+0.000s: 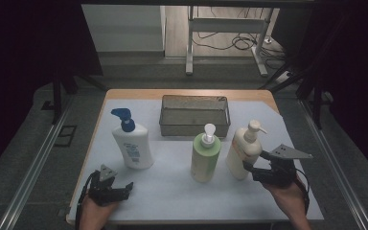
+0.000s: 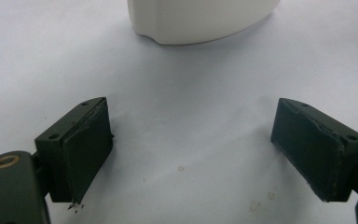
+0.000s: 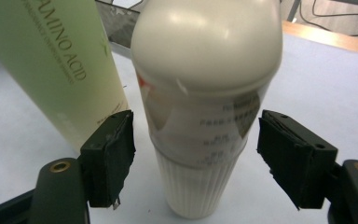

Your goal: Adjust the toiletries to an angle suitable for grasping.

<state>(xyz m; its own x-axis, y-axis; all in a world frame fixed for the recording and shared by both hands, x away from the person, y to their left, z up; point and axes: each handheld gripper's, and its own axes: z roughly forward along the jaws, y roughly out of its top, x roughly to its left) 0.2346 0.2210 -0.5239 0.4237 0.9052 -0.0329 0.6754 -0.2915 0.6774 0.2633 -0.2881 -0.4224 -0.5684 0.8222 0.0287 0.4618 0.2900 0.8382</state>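
**Right tongs straddling cream bottle, not yet gripping**

Nearest the camera, two hands are resting at the near table (image 1: 182, 201) edge. The left tongs (image 1: 122, 189) are lying low on the near left, spread wide and empty. The right tongs (image 1: 252, 163) are hovering at the near right, released, pads (image 3: 114, 156) standing clear on either side of the cream pump bottle (image 1: 243, 152). That bottle is standing upright, just right of the green pump bottle (image 1: 205, 158); the blue-capped bottle (image 1: 133, 143) is sitting well to the left, the mesh basket (image 1: 194, 125) beyond.

Judged step: lining up a grasp. Next move is probably closing squarely on the cream bottle's body.

The right gripper view is showing gaps at both pads; the high view is hiding them. The left gripper view is showing the blue-capped bottle's white base (image 2: 200, 21) ahead.
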